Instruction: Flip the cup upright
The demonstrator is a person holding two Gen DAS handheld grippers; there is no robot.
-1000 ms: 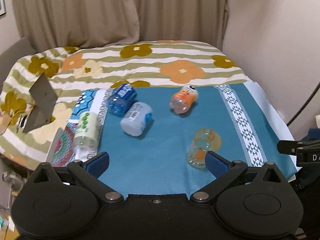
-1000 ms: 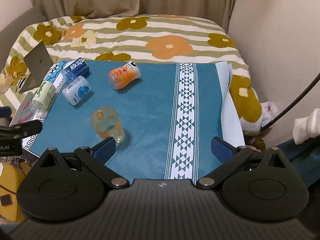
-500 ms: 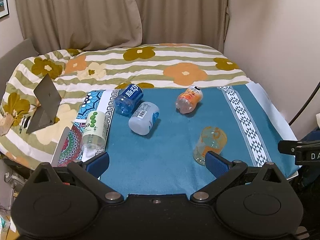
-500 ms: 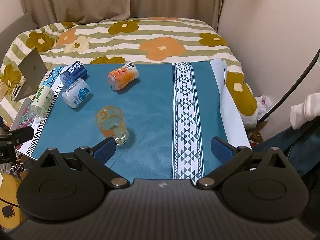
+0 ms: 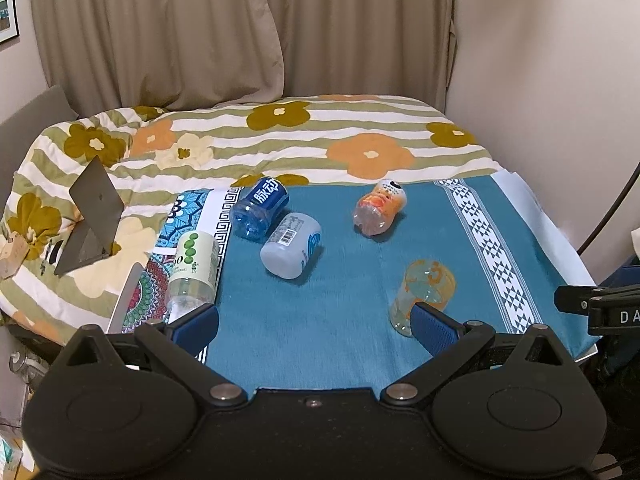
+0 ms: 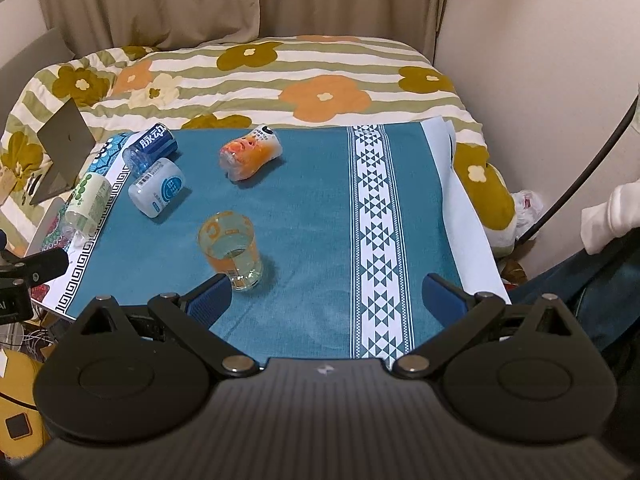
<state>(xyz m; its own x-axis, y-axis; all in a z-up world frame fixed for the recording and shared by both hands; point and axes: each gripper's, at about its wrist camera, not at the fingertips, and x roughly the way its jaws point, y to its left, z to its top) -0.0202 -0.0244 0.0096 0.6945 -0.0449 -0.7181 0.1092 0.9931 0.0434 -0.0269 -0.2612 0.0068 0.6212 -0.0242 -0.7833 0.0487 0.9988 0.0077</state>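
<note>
The right gripper [image 6: 326, 294] is hanging spread wide and empty over the teal cloth [image 6: 312, 208]'s near edge, the cup [image 6: 231, 249] standing mouth-up just ahead of its left finger. The left gripper [image 5: 314, 322] is likewise gaping, the cup [image 5: 424, 296] partly hiding behind its right finger. Ahead-left a blue bottle [image 5: 260, 212] is showing white characters; the white bottle [image 5: 291, 250] is showing a barcode.

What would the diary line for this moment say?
cup: standing on teal cloth, untouched | left gripper: open, empty | right gripper: open, empty | four bottles: lying down
</note>
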